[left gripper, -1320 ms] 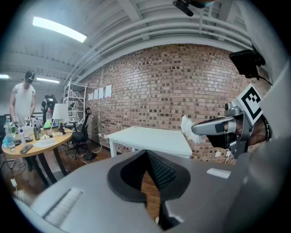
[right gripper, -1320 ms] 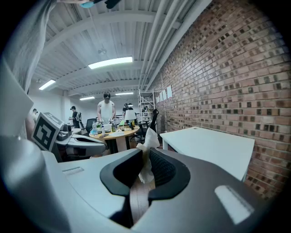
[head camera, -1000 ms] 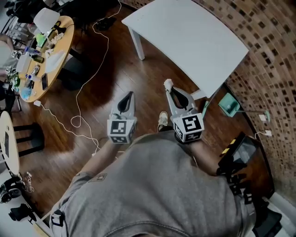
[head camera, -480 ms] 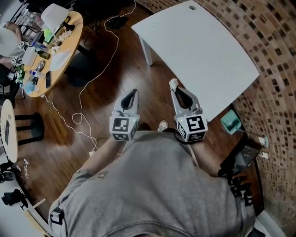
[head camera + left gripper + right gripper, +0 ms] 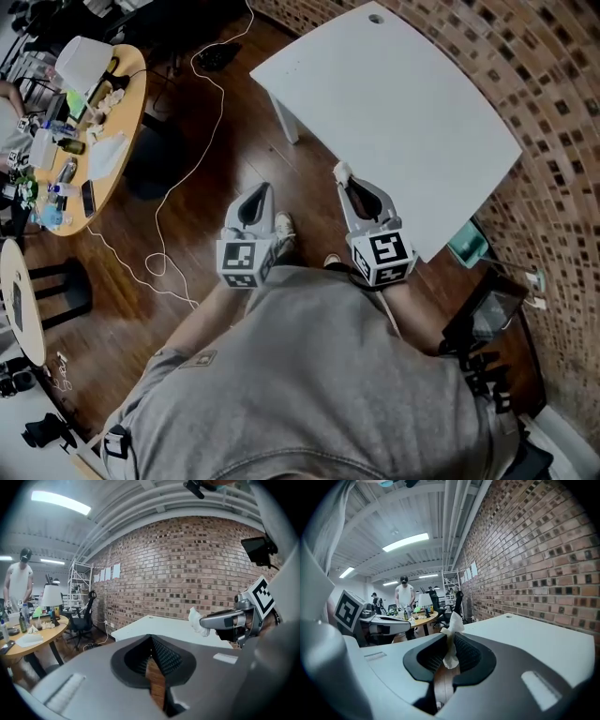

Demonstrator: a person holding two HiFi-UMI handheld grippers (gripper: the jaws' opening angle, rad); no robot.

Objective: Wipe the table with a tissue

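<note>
Tissue [image 5: 450, 645] is sitting clamped in the right tool [image 5: 345, 180]. It's a small white wad pinched between the pads, with a crumpled tuft poking up past the tips. That tool is hanging in the air at the near edge of the white bench [image 5: 403, 103], and the tissue isn't touching the top yet. Bench top is looking bare, with one small hole near the far end.

Left tool [image 5: 261, 195] is hovering beside it over the wood floor [image 5: 211, 173], jaws pressed together on nothing.

Handling call: tissue is light, soft and limp, so it's going to tear easily under drag. The hold is taking it near the middle and little is hanging free, so I'm guessing the tips risk scraping the bench before the paper does. Tilting the tool so the tuft leads and keeping pressure light would suit. Push too hard and it's likely shredding or slipping out.

Wiping isn't looking started. The next move probably calls for bringing the right tool down over the bench edge.

Around: brick wall [image 5: 553, 112] is running behind the bench. A round wooden bench [image 5: 129, 112] off to the left is carrying bottles and a lamp, with a person [image 5: 404, 595] standing by it.
</note>
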